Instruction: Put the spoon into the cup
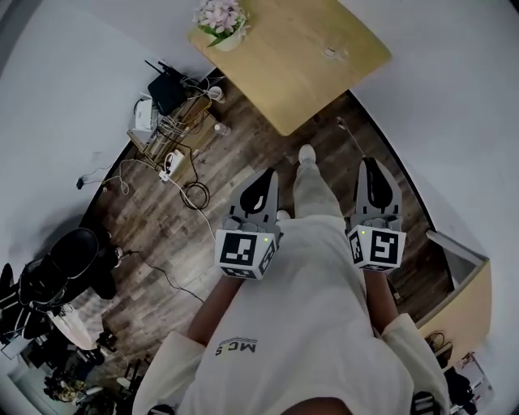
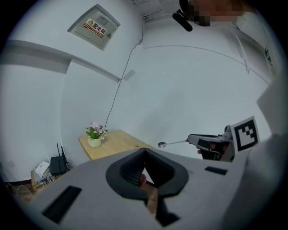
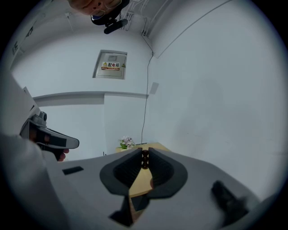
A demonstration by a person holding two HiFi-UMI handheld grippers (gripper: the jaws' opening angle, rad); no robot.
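Two grippers: left gripper [image 1: 266, 177] pressed together, empty; right gripper [image 1: 370, 164] pinching spoon [image 1: 349, 138].
Spoon axis: bowl end up-frame toward cup [image 1: 332, 53], well apart.
Nearer side: right.

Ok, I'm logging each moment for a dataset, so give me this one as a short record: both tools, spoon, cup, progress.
right tool: shut on the handle of the spoon, bowl sticking out ahead
left tool: shut, nothing between its jaws
cup: clear, standing on the wooden table, apart from both tools
also on table: potted flowers, at the corner away from the cup
person: standing back from the table, a tool in each hand
progress: spoon in the air, not yet in the cup
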